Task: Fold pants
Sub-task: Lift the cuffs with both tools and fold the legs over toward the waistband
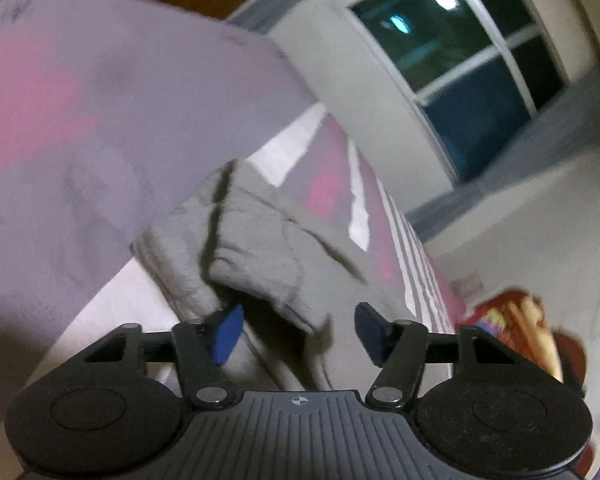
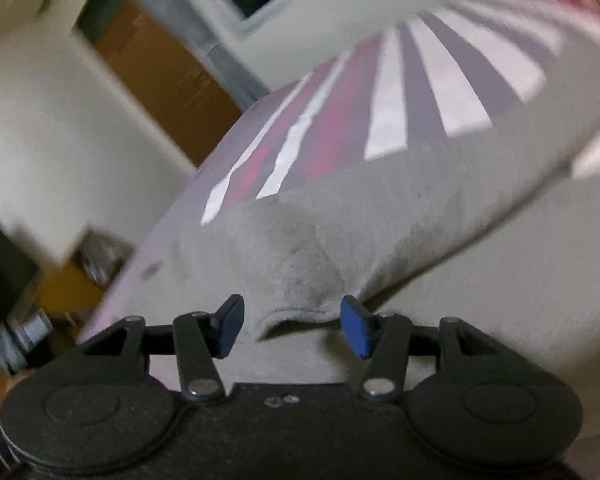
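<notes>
Grey pants (image 1: 260, 248) lie bunched on a bed cover (image 1: 332, 188) striped in pink, grey and white. In the left wrist view two cuffed ends rest just ahead of my left gripper (image 1: 299, 332), whose blue pads stand apart; grey cloth lies between them, but the pads do not press on it. In the right wrist view a rounded fold of the pants (image 2: 300, 256) sits directly in front of my right gripper (image 2: 292, 328). Its pads are also apart, with the cloth's edge between them and not pinched. The picture is tilted and blurred.
A large lilac and pink sheet or cushion (image 1: 100, 112) fills the left of the left wrist view. A window (image 1: 460, 60) is behind the bed, and a red, colourful object (image 1: 516, 320) lies beside it. A brown cardboard box (image 2: 160, 72) and clutter (image 2: 24, 336) lie past the bed's edge.
</notes>
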Demonstrator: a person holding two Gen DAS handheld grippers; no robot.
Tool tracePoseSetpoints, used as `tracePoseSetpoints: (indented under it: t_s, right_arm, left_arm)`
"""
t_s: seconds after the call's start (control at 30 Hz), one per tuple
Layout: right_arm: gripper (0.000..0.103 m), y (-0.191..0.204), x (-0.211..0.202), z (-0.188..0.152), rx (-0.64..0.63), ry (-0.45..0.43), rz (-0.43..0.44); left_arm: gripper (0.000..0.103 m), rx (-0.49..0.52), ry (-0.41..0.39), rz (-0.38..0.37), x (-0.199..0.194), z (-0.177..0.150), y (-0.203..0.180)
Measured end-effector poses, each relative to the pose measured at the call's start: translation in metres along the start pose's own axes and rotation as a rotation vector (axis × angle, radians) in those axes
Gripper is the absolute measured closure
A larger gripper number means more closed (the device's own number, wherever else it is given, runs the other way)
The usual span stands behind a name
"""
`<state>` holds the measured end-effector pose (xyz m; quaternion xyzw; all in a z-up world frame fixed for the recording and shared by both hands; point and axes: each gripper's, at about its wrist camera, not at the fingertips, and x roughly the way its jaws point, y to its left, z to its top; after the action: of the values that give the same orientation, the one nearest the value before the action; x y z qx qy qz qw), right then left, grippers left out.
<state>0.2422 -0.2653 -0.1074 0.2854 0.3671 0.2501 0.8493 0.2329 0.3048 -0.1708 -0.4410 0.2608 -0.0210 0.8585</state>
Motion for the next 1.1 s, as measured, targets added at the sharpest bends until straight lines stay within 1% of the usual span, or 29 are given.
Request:
tracePoseSetpoints:
  t_s: [0.07,0.13,0.17,0.2,0.27,0.37,0.47,0.53,0.57,0.63,0.67,0.7,0.77,0.8,0.87,0.9,0.93,1.0,1.07,1.1]
  right_arm:
    - [0.049,-0.018,0.011,-0.001,0.142,0.016,0.045]
    - [0.048,-0.039,0.023,-0.004,0.295,0.037,0.109]
    - [0.048,-0.048,0.028,-0.006,0.367,0.037,0.133]
    - [0.048,-0.052,0.031,-0.006,0.404,0.032,0.145]
    - [0.051,-0.060,0.039,-0.008,0.454,0.025,0.151]
    - [0.053,-0.065,0.041,-0.012,0.521,0.035,0.119]
    - [0.051,-0.057,0.030,-0.017,0.537,0.060,0.103]
    - [0.046,-0.052,0.022,-0.025,0.532,0.075,0.117]
    - [0.046,-0.052,0.022,-0.030,0.521,0.084,0.121]
    - [0.045,-0.053,0.024,-0.027,0.529,0.077,0.113]
    - [0.045,-0.058,0.028,-0.027,0.569,0.068,0.119]
    - [0.046,-0.059,0.035,-0.024,0.607,0.059,0.132]
    - [0.049,-0.066,0.044,-0.023,0.636,0.035,0.141]
    - [0.056,-0.068,0.048,-0.021,0.643,0.020,0.136]
    - [0.086,-0.071,0.049,-0.020,0.614,-0.024,0.091]
    - [0.098,-0.067,0.047,-0.017,0.570,-0.041,0.060]
    - [0.098,-0.062,0.042,-0.016,0.519,-0.060,0.046]
    - [0.099,-0.040,0.024,-0.014,0.381,-0.121,0.073]
    - [0.099,-0.015,0.000,-0.017,0.228,-0.166,0.078]
    - [0.099,-0.004,-0.013,-0.020,0.183,-0.178,0.093]
  left_arm:
    - [0.064,-0.075,-0.023,-0.007,0.006,-0.001,0.010]
    - [0.068,-0.120,-0.037,-0.012,0.007,-0.002,0.013]
    - [0.071,-0.122,-0.042,-0.005,0.010,-0.002,0.012]
    - [0.072,-0.114,-0.044,0.001,0.011,-0.002,0.012]
    - [0.073,-0.100,-0.040,0.019,0.021,-0.003,0.009]
    - [0.074,-0.090,-0.040,0.022,0.020,0.001,0.006]
    - [0.074,-0.061,-0.034,0.019,0.021,0.010,0.002]
    - [0.074,-0.038,-0.023,0.013,0.019,0.011,0.002]
    - [0.074,-0.034,-0.020,0.027,0.020,0.013,0.003]
    - [0.074,-0.048,-0.013,0.035,0.021,0.016,0.007]
    - [0.074,-0.057,-0.014,0.034,0.022,0.016,0.008]
    - [0.074,-0.056,-0.014,0.036,0.023,0.016,0.008]
    - [0.074,-0.048,-0.015,0.058,0.024,0.016,0.008]
    - [0.074,-0.051,-0.014,0.061,0.026,0.017,0.009]
    - [0.079,-0.049,-0.009,0.061,0.029,0.020,0.008]
    - [0.080,-0.047,-0.011,0.046,0.027,0.023,0.007]
    - [0.083,-0.041,-0.011,0.030,0.027,0.027,0.005]
    - [0.083,-0.001,-0.021,-0.005,0.019,0.038,-0.003]
    - [0.083,0.020,-0.033,-0.040,0.010,0.051,-0.008]
    - [0.083,0.026,-0.036,-0.059,0.004,0.056,-0.009]
